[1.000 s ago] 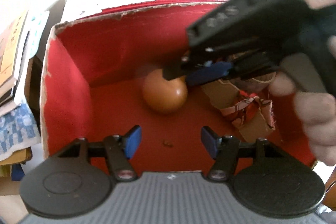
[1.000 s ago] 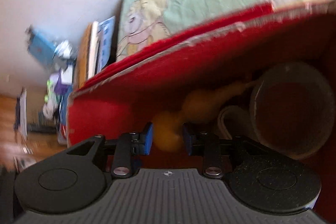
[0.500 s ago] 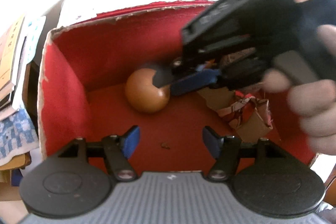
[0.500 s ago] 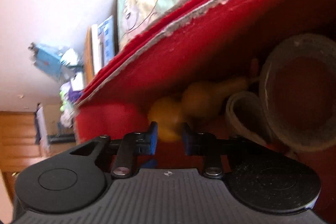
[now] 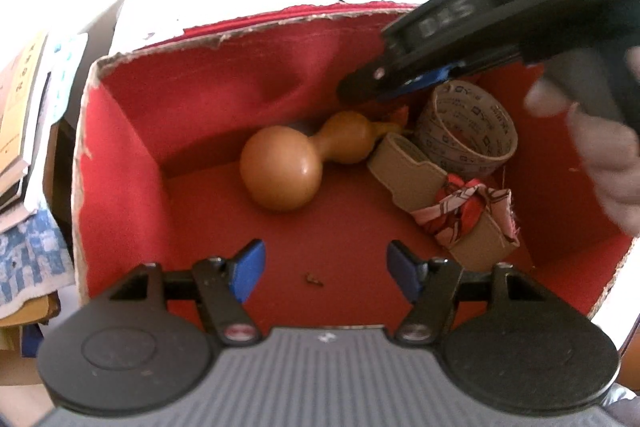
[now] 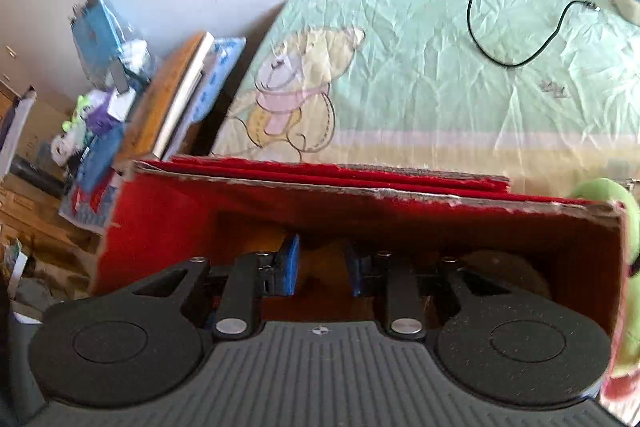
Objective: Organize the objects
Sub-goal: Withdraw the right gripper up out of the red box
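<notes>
- Inside the red box (image 5: 120,155) lie a gourd (image 5: 280,171), a tape roll (image 5: 468,135) and a ribbon-tied card bundle (image 5: 448,199), so that much looks sorted.
- The left gripper (image 5: 324,267) hangs spread and empty over the box floor.
- The right gripper (image 6: 320,267), jaws narrowed, pinches nothing I can see (the gourd lies free below).
- Left to do, I'd guess: the green toy (image 6: 616,267) beside the box.
- The box sits on a pale green bedsheet (image 6: 440,87); cluttered books (image 6: 176,99) stand alongside.
</notes>
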A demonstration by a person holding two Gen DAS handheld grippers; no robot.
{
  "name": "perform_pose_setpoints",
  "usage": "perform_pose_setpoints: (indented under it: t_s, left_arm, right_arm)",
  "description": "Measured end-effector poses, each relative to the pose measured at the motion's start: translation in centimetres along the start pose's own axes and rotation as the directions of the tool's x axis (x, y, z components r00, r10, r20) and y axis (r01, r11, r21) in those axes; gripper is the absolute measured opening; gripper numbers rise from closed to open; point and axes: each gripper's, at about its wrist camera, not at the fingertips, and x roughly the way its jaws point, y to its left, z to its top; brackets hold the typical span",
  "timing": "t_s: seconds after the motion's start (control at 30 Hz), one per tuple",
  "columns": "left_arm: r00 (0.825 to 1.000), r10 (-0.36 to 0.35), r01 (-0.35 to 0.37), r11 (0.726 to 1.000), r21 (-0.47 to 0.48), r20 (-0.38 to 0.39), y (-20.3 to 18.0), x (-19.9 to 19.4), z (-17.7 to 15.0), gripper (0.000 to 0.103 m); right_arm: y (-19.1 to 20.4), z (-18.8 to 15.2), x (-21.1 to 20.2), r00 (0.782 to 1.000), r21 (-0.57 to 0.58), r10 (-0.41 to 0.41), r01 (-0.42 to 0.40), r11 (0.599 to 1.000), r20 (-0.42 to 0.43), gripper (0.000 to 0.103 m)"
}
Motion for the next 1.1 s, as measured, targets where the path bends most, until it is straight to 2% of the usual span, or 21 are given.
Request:
perform_pose_setpoints:
  t_s: [0.17, 0.23, 0.3, 0.37, 0.47, 0.6, 0.7, 0.8, 0.93, 1.1]
  left_arm:
    - [1.000, 0.002, -0.002, 1.000, 0.000, 0.004, -0.4, 0.8, -0.3, 0.071]
    - [1.000, 0.000, 0.000, 1.000, 0.002, 0.006, -0.4, 0.9, -0.3, 0.071]
    - [1.000, -0.002, 0.002, 1.000, 0.008, 0.010, -0.4, 0.9, -0.3, 0.072]
    - [1.000, -0.001, 0.001, 1.000, 0.012, 0.011, -0.4, 0.8, -0.3, 0.072]
    - [0.999, -0.017, 0.016, 0.999, 0.028, 0.035, -0.5, 0.4, -0.5, 0.072]
    - [0.996, -0.053, 0.050, 0.998, 0.038, 0.071, -0.4, 0.0, -0.7, 0.072]
    - [0.994, -0.064, 0.060, 0.997, 0.045, 0.086, -0.4, -0.6, -1.0, 0.072]
    - [0.995, -0.028, 0.023, 0.999, 0.048, 0.098, -0.8, -1.3, -1.2, 0.072]
    - [0.993, 0.004, -0.010, 0.998, 0.054, 0.118, -1.1, -2.5, -1.6, 0.072]
    - [0.989, -0.001, -0.007, 0.999, 0.051, 0.148, -1.3, -4.0, -2.1, 0.074]
  right_arm:
    - [-0.5, 0.1, 2.1, 0.996, 0.066, 0.072, -0.069, 0.995, -0.049, 0.029]
    - [-0.5, 0.0, 2.3, 0.990, 0.087, 0.130, -0.124, 0.988, -0.057, 0.029]
    - [-0.2, 0.0, 2.4, 0.980, 0.069, 0.182, -0.176, 0.982, -0.082, 0.029]
    - [0.5, 0.1, 2.7, 0.977, 0.024, 0.190, -0.188, 0.982, -0.098, 0.029]
    - [1.0, 0.2, 2.2, 0.977, 0.016, 0.203, -0.202, 0.979, -0.066, 0.029]
    - [1.9, 0.4, 2.4, 0.958, 0.053, 0.285, -0.283, 0.958, -0.039, 0.029]
    - [3.1, 0.2, 3.7, 0.959, 0.050, 0.277, -0.274, 0.961, -0.066, 0.029]
    - [3.6, 0.1, 4.9, 0.955, 0.070, 0.282, -0.276, 0.959, -0.091, 0.030]
    - [3.5, -0.4, 6.0, 0.939, 0.119, 0.306, -0.289, 0.950, -0.159, 0.032]
    - [3.8, -1.0, 5.6, 0.923, 0.083, 0.293, -0.281, 0.956, -0.249, 0.032]
